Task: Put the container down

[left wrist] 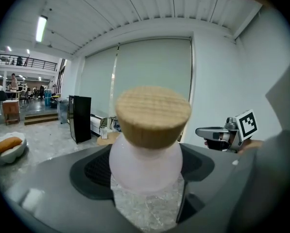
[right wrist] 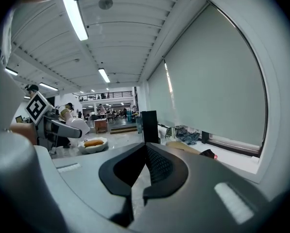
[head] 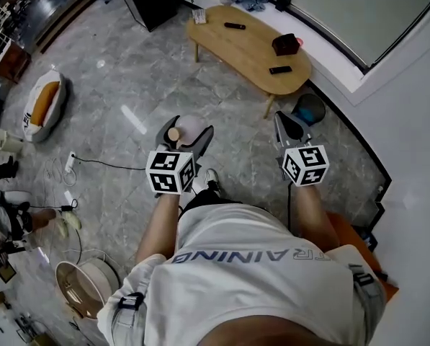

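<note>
The container is a pale, rounded jar with a wooden cork lid. My left gripper is shut on it, holding it in the air at waist height above the floor. In the left gripper view the jar fills the gap between the wide-set jaws, with the lid facing the camera. My right gripper hangs beside it to the right, shut and holding nothing. In the right gripper view its pads meet at the tips.
A low oval wooden table stands ahead, carrying a remote, a dark box and a phone. A blue bin sits by its near end. A pet bed and cables lie on the marble floor to the left.
</note>
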Tool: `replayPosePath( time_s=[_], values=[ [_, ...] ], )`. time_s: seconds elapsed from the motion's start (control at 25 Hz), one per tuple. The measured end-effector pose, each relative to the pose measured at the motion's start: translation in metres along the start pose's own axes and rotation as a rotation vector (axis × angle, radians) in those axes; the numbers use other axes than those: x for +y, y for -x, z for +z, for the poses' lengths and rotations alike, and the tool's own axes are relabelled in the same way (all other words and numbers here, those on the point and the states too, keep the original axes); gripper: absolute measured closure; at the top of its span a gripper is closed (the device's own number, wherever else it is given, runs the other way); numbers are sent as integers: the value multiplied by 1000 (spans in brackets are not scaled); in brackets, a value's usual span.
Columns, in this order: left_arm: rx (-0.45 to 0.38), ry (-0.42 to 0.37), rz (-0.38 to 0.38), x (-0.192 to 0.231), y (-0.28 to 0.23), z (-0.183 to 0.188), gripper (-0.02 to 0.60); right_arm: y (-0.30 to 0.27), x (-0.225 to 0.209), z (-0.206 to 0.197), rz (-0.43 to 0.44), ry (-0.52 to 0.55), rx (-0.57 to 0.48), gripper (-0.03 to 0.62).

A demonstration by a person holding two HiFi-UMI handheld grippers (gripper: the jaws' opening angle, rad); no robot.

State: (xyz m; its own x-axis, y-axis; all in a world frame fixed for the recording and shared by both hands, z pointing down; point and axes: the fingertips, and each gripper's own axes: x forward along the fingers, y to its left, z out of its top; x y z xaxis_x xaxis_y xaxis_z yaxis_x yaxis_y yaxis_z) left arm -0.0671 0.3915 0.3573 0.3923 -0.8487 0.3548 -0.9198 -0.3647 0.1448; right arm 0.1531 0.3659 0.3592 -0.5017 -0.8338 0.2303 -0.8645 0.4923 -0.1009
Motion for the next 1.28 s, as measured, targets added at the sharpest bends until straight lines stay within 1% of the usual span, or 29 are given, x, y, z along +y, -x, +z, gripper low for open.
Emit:
replayPosePath(
  time_s=[0.16,0.32,0.44,0.6,0.8,1.04,1.28],
  values=[
    [10,0,4,44,-11,6,186,-50,13,4,5,-12,17,579],
    [1,-8,-2,99,-25,27,186,-106,34,37,20,38,4,579],
    [-11,-19,-20,134,-36,45,186,-140,44,61,3,54,-19,579],
    [-21,-32,-31,171,-52,61,186,-175,57,69,-11,57,-12,579],
    [-28,-19,-46,200,-69,69,186,-206,57,64,-22,66,26,579],
    [-21,-6,-32,227,-98,73,186,-252,46,65,-13,71,44,579],
    [-7,-8,-27,250,-145,92,186,-305,16,77,-15,55,38,579]
  ],
)
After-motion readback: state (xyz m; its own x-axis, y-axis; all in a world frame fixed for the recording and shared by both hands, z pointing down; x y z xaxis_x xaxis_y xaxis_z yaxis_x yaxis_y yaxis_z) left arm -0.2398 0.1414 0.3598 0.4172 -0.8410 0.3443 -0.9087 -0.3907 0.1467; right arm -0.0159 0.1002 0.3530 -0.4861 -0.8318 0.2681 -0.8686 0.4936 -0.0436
